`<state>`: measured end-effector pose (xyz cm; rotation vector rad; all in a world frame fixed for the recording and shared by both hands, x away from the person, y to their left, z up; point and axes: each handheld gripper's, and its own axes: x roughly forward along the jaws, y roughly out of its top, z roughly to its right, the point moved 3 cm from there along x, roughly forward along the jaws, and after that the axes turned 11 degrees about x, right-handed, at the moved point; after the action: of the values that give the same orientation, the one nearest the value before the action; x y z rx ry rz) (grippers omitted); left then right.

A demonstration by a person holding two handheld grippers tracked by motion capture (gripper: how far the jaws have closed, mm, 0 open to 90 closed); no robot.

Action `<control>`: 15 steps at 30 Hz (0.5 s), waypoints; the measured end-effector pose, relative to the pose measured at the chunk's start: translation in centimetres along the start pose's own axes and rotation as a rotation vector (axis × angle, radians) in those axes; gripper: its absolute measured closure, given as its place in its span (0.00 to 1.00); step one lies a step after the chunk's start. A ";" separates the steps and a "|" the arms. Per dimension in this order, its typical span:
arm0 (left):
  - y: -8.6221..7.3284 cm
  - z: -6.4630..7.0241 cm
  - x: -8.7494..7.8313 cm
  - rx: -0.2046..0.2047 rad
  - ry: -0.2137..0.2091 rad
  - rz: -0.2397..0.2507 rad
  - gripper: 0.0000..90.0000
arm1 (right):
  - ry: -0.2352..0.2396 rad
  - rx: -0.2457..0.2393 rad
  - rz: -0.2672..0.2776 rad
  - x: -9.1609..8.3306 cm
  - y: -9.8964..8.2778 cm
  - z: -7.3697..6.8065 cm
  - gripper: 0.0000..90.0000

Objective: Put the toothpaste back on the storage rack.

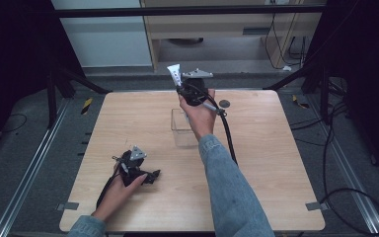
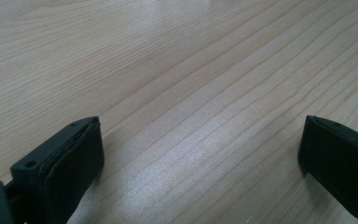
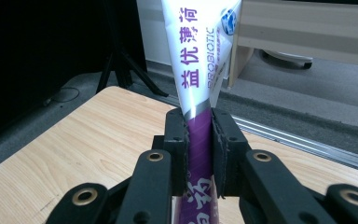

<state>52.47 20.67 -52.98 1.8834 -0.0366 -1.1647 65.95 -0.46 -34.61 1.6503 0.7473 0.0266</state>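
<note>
A white and purple toothpaste tube (image 3: 196, 60) stands upright between the pads of my right gripper (image 3: 199, 140), which is shut on its purple lower part. From the high view, that right gripper (image 1: 180, 85) is held up over the far middle of the wooden table (image 1: 266, 163), with the tube (image 1: 174, 74) sticking up above it. Just nearer than the hand stands a clear plastic box (image 1: 182, 127). My left gripper (image 1: 155, 176) rests low on the table at the near left. Its jaws stand wide apart over bare wood in the left gripper view (image 2: 200, 158).
A small dark round mark (image 1: 224, 103) lies on the table right of the raised hand. The right gripper's cable (image 1: 228, 136) trails down along the sleeve. Metal rails and black cables run on the floor at both sides. A cabinet stands behind the table.
</note>
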 end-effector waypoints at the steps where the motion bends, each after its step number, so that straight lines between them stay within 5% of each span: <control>1: 0.0 0.0 0.0 0.000 0.000 0.000 0.00 | 0.000 0.000 0.000 0.0 0.0 0.0 0.86; 15: 0.0 0.0 0.0 0.002 0.000 -0.002 0.00 | 0.009 -0.009 -0.007 0.6 -0.8 -0.2 0.86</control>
<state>52.47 20.68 -52.97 1.8851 -0.0364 -1.1663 65.97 0.03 -35.55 1.6402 0.7584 0.0323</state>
